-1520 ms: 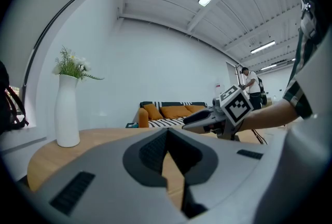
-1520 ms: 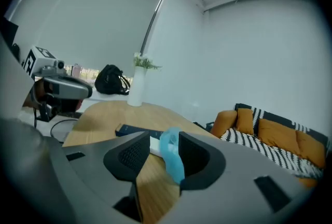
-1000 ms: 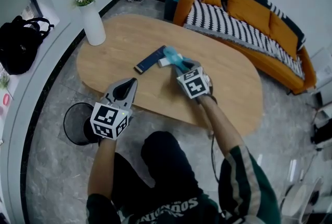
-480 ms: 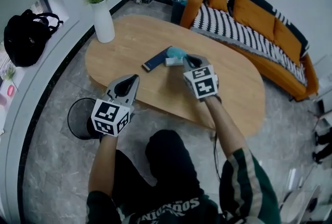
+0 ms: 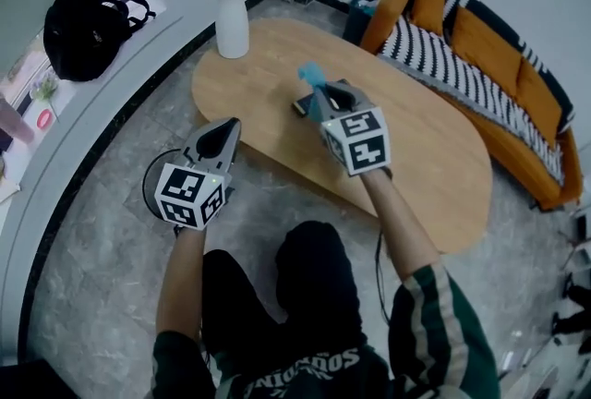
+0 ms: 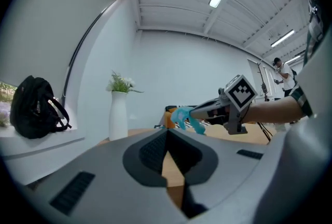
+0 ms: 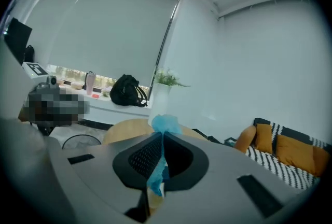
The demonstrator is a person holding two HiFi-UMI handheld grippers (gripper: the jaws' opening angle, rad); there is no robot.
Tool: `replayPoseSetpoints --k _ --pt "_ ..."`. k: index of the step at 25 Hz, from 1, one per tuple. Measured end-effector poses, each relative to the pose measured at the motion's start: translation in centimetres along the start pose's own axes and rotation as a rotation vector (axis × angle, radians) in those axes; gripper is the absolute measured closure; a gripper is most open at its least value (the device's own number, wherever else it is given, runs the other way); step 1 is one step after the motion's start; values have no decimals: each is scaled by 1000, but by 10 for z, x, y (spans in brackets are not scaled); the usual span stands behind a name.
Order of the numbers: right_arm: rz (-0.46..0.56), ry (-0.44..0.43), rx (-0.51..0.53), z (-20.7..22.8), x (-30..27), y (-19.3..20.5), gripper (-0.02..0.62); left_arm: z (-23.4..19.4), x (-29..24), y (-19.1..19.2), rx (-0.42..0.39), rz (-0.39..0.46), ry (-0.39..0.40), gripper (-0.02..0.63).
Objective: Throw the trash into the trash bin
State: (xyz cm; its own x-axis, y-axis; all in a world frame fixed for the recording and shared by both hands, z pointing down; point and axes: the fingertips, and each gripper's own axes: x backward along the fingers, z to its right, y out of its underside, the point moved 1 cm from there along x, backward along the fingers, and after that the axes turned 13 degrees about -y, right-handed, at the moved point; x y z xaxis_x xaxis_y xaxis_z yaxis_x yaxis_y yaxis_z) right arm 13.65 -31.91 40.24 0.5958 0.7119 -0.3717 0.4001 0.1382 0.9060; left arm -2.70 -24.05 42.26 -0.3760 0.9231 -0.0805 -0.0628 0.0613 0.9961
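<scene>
A crumpled blue piece of trash (image 5: 311, 74) hangs above the wooden table (image 5: 416, 157), and my right gripper (image 5: 322, 95) is shut on it. In the right gripper view the blue trash (image 7: 165, 123) sticks out past the closed jaws of the right gripper (image 7: 160, 137). The black round trash bin (image 5: 157, 187) stands on the floor at the table's left end, mostly hidden behind my left gripper (image 5: 228, 126). That gripper is shut and holds nothing, hovering beside the table edge. From the left gripper view the trash (image 6: 184, 115) shows to the right.
A dark flat object (image 5: 301, 106) lies on the table under the right gripper. A white vase (image 5: 232, 23) with flowers stands at the table's far left end. A black backpack (image 5: 88, 28) sits on the ledge at left. A striped orange sofa (image 5: 480, 46) lines the right.
My right gripper has closed on the blue trash and lifted it off the table, toward the left. My left gripper has shifted a little near the bin.
</scene>
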Motion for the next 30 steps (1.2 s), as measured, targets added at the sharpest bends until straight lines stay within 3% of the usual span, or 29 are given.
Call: replayPoseSetpoints --k 14,22,30 --pt "95 -320 54 -157 -75 -43 592 -109 123 34 29 -49 -306 604" --pt "87 -482 49 -231 -110 -22 592 -126 165 95 56 -125 -397 604" --pt "8 -654 14 -297 -155 20 592 -126 195 173 130 -243 -469 604"
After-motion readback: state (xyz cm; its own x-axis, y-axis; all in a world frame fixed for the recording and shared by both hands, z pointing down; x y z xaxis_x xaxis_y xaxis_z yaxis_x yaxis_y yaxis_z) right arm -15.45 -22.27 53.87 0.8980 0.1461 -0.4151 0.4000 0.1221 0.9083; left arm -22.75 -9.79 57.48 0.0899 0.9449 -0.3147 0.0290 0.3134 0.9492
